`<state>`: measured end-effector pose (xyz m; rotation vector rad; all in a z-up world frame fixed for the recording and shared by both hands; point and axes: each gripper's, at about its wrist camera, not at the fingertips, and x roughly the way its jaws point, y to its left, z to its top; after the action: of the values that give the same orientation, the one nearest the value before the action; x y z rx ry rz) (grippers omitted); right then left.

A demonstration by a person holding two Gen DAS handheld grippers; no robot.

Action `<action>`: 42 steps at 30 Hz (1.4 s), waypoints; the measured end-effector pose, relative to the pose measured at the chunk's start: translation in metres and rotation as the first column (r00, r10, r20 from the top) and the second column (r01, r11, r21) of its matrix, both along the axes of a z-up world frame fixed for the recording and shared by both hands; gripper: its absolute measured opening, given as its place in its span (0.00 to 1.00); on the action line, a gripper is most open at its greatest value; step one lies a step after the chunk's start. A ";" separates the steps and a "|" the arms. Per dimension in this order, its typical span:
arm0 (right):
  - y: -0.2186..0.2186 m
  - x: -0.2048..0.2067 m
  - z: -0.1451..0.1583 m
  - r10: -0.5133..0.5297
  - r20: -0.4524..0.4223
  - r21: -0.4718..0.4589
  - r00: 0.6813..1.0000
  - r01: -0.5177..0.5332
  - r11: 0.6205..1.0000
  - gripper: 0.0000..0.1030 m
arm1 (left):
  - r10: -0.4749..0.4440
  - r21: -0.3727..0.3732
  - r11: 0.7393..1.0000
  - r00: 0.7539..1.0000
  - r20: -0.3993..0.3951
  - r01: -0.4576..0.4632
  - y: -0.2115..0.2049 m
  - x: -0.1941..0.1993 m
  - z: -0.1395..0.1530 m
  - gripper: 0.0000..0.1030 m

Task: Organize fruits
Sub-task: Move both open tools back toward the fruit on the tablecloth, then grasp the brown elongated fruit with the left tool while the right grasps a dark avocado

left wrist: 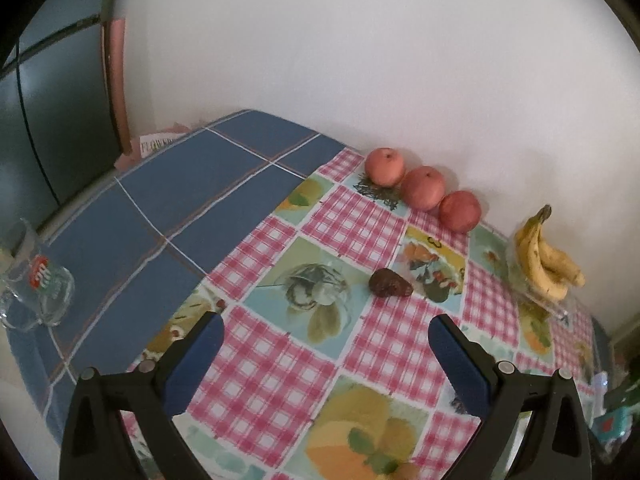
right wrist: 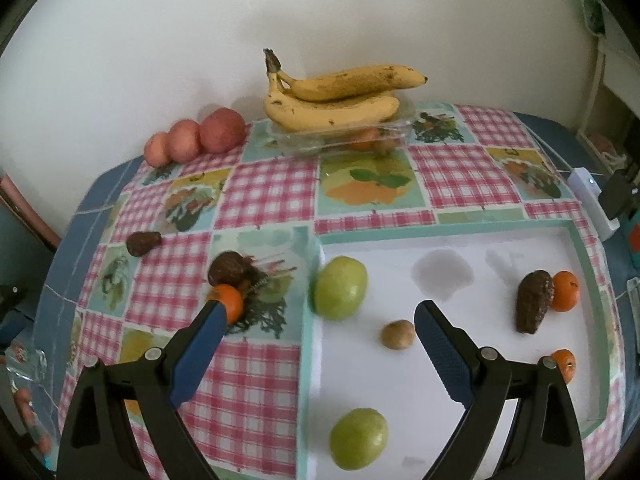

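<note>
Against the wall at the table's (right wrist: 460,184) far edge sit apples (right wrist: 222,130) and bananas (right wrist: 332,96), while both grippers, left (left wrist: 326,338) and right (right wrist: 320,322), gape empty, one mandarin (right wrist: 229,301) seemingly touching the right's finger.

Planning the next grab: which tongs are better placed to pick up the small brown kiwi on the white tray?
Right. The right tongs are open with the kiwi between the tips; the left tongs face the apples, no kiwi in view.
</note>
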<state>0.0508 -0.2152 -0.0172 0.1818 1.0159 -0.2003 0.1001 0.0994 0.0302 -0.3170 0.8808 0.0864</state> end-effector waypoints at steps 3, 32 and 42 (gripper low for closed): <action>0.004 0.004 0.001 -0.004 0.009 -0.008 1.000 0.004 1.000 0.92 | -0.033 -0.085 0.996 0.999 0.001 0.033 0.002 0.006 -0.003 1.00; 0.055 0.072 -0.017 0.118 -0.016 -0.109 0.993 -0.119 0.987 0.86 | -0.163 -0.023 0.986 0.987 -0.011 0.163 -0.035 0.103 -0.027 0.88; 0.059 0.096 -0.040 0.145 -0.060 -0.095 0.988 -0.151 0.984 0.67 | -0.243 0.007 0.970 0.969 -0.033 0.244 -0.059 0.126 -0.046 0.84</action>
<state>0.1472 -0.1563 -0.0573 0.0104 1.0654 -0.1200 0.2261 0.0405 -0.0154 -0.1952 0.9449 -0.1317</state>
